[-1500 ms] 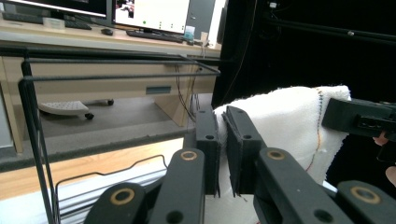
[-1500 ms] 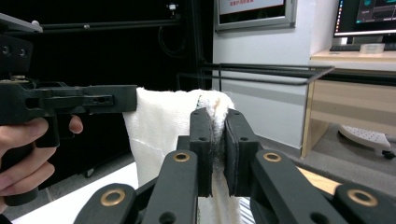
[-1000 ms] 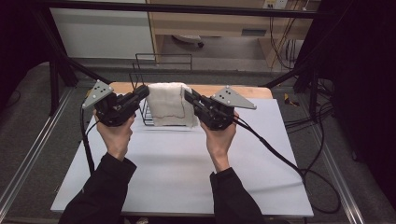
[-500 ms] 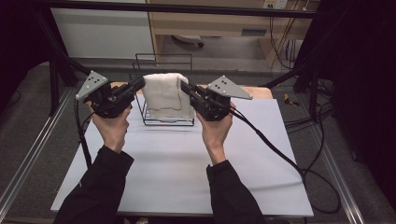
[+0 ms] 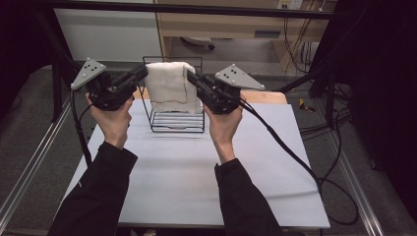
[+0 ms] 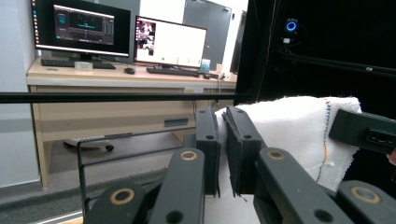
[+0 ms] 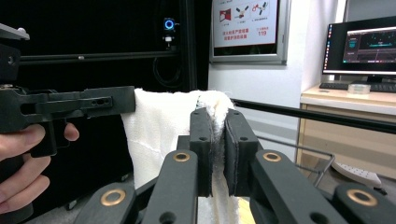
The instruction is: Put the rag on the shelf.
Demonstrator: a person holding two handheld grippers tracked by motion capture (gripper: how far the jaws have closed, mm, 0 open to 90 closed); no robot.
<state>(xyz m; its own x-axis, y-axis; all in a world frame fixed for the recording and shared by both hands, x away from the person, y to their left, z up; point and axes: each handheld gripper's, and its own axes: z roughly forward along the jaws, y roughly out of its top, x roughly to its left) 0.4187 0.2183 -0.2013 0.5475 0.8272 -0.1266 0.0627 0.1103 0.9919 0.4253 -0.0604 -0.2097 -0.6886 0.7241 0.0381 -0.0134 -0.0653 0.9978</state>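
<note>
Both claws have been raised since the earlier frames, and the white towel [image 5: 169, 87] has been carried up with them, so that more of the black wire basket [image 5: 178, 123] is now exposed beneath the cloth. The towel is held stretched between the two claws above the basket, its lower edge hanging down inside the basket's wire walls.

The left claw [image 5: 141, 73] is seen just left of the basket's top rim, gripped by the person's left hand [image 5: 114, 120]; its jaws are pressed together on the towel's left upper corner. In the left gripper view, the cloth [image 6: 299, 130] is seen pinched between the two black pads of this claw [image 6: 223, 140], with only a thin fold between them.

The right claw [image 5: 191, 76] is placed just right of the basket's top rim, held by the right hand [image 5: 223, 125], and is likewise clamped on the towel's opposite upper corner. In the right gripper view, the towel [image 7: 159, 126] is caught between the pads of that claw [image 7: 218, 149], and the left claw's jaws are seen farther off at the cloth's other edge.

The basket stands on the white bench [image 5: 196, 182], near its far edge, between the two forearms.
</note>
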